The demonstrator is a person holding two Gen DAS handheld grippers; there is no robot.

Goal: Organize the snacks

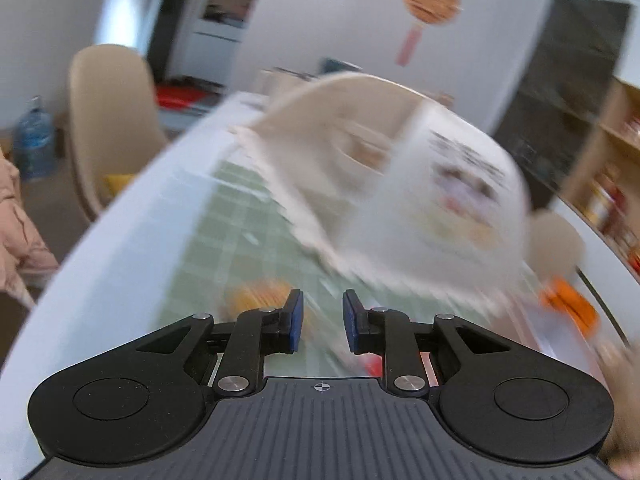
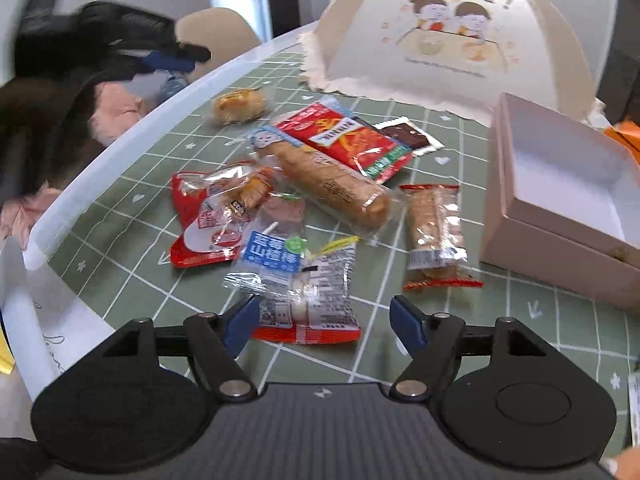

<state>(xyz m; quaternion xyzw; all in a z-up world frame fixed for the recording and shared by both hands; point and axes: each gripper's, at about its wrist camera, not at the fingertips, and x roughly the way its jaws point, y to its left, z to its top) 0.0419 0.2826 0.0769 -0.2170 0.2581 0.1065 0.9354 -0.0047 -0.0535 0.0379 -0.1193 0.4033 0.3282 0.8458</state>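
- On the green gridded worktop (image 2: 460, 320), snack packets (image 2: 344, 184) lie scattered at centre; the open pink box (image 2: 560, 216) at three o'clock probably awaits them.
- Right tongs (image 2: 324, 316): partly spread, empty, straddling the nearest packet (image 2: 308, 296), apparently to grasp it.
- Left tongs (image 1: 322, 320): narrow, holding nothing; view blurred.

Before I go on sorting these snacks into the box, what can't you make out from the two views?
- Left wrist view: motion blur smears the food cover and the snack past the left gripper.
- Right wrist view: the box runs off the right edge.
- Right wrist view: right gripper covers the front packet's near end.
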